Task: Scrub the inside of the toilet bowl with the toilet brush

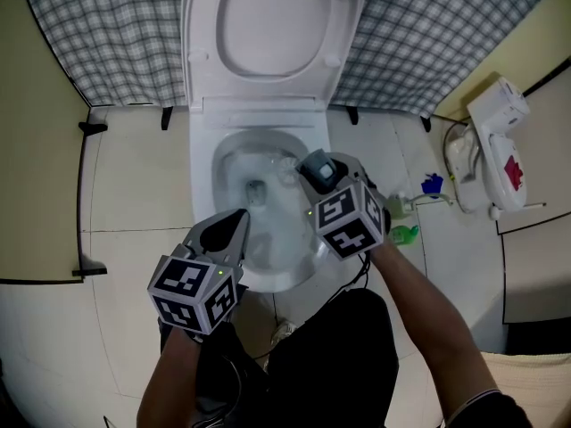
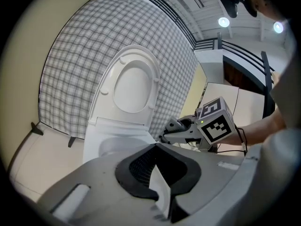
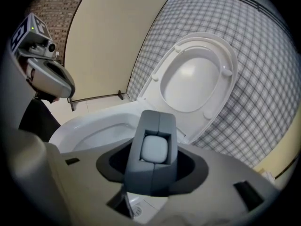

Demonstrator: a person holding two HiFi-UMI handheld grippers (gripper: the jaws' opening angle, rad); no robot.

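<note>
Tiled bathroom floor [image 1: 134, 176], checked wall covering [image 1: 116, 34] behind. White toilet bowl [image 1: 203, 194] dead centre, lid [image 1: 268, 25] and seat tipped up against the wall, water in the bottom. Of the toilet brush [image 3: 153, 150] only a grey blocky piece with a pale rounded inset shows, which I take for its handle end. It sits over the right side of the bowl; the bristle head is not visible in any view. Likely light, with a stiff plastic shaft and springy head, slick once wet. Best held high on the handle and squeezed firm so it doesn't twist when pushed against the hard glazed porcelain. Right tongs [image 1: 321, 181]: jaws set fairly wide, clamped on that grey handle piece, pointing down toward the bowl. Left tongs [image 1: 234, 226]: tips look closed together with nothing between them, hovering at the near left rim of the bowl, touching nothing as far as I can tell.
</note>
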